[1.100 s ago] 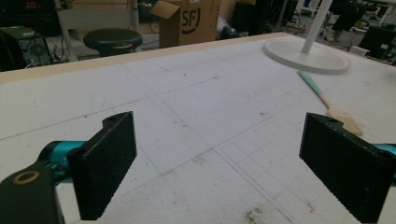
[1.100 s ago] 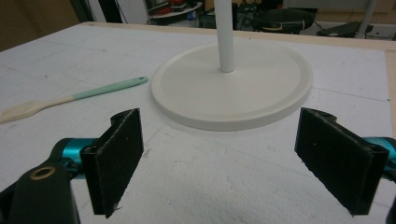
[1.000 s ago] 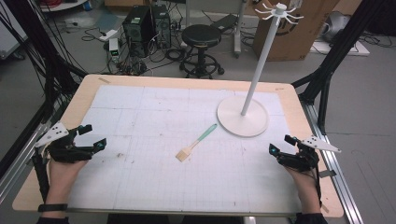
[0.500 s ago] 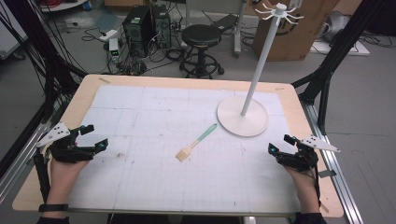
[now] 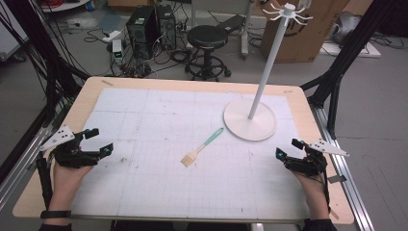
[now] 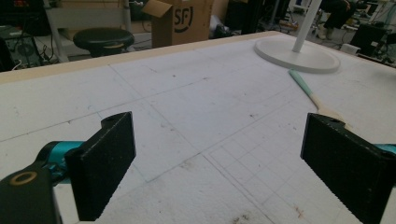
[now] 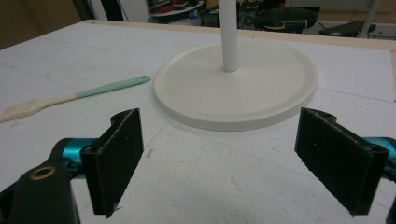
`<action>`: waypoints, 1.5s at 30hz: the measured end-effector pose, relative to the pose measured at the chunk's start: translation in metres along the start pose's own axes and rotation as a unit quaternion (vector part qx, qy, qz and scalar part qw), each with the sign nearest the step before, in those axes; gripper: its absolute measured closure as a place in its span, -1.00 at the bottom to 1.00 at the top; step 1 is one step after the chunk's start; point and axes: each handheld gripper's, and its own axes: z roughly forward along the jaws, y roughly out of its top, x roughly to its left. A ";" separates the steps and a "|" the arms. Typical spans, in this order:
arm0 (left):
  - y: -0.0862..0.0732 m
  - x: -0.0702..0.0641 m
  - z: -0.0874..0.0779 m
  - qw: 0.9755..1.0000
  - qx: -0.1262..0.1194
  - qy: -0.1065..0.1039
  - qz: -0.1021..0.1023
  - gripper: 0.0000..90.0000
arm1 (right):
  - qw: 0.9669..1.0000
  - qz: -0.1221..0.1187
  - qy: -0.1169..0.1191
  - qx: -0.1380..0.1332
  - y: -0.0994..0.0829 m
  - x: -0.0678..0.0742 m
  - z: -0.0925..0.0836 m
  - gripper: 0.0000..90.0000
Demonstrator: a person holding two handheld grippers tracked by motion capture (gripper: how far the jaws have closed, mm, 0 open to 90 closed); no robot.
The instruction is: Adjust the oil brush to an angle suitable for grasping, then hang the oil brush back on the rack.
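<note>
**Now: both grippers idling wide, brush waiting mid-table**

Starting big: resting at the near corners of the white gridded table [image 5: 159, 110], well apart from everything on it. Standing far right on that table, the white rack stand [image 5: 250, 126], round base flat, pole rising to hooks at the top. Lying just beside the base's near-left edge, apart from it as far as the high view tells, the basting brush [image 5: 201, 147]: mint handle pointing up toward the base, pale bristle end pointing back toward the person.

Judging the step in hand as a reach for that brush. Doing it well probably means coming in with the nearer right gripper [image 5: 290, 153], turning the wrist so the jaws straddle the thin handle crosswise, dropping low enough to scrape the table surface, and closing on the mint section rather than the floppy bristles. Keeping clear of the base rim while swinging in also matters, given how close the handle tip sits to it.

Now the small stuff. Right gripper: jaws spread wide, nothing between them, touching nothing, looking across at the base. Left gripper [image 5: 99, 142]: likewise gaping fully, holding nothing, hovering over bare table with the brush off to its right in the left gripper view.
</note>
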 end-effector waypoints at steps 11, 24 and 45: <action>0.000 -0.001 0.000 1.000 0.000 0.003 0.000 -0.76 | 1.000 -0.001 0.000 0.000 0.000 -0.001 0.000 -0.67; 0.028 -0.032 0.008 1.000 0.005 -0.026 0.014 -0.76 | 1.000 0.005 0.000 -0.009 0.004 0.000 -0.005 -0.67; 0.064 -0.093 0.113 0.995 0.036 -0.095 0.018 -0.76 | 1.000 0.002 0.002 -0.007 0.002 -0.003 -0.006 -0.67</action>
